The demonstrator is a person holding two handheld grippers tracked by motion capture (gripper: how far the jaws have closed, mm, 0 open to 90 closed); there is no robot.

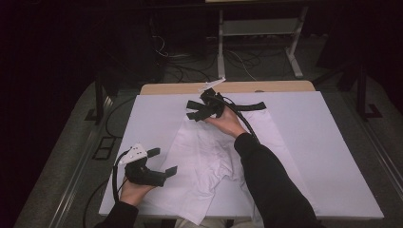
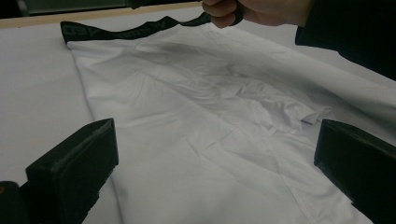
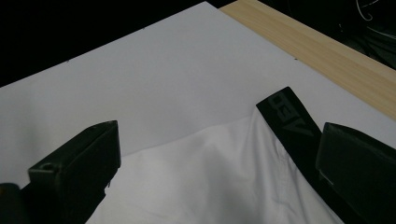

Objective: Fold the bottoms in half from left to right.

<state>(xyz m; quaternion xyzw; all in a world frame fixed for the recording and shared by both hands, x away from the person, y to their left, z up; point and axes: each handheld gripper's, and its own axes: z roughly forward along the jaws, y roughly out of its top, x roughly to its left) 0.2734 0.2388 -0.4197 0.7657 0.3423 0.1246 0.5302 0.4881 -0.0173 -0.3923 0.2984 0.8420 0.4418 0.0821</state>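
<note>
Over white garment (image 1: 204, 156) | both tools gape, empty | right gripper view: waistband (image 3: 292, 121) lettering

white shorts (image 1: 209, 156) with a black waistband (image 1: 252, 106) carrying faint grey lettering lie on a white board (image 1: 142, 123) covering the table, whose pale wood grain (image 1: 180, 88) shows along the far edge. both grippers, left (image 1: 159, 161) and right (image 1: 195, 110), are black, each topped by a light grey plate. the person's sleeve (image 1: 271, 180) is black, and the floor around is dark grey.
</note>
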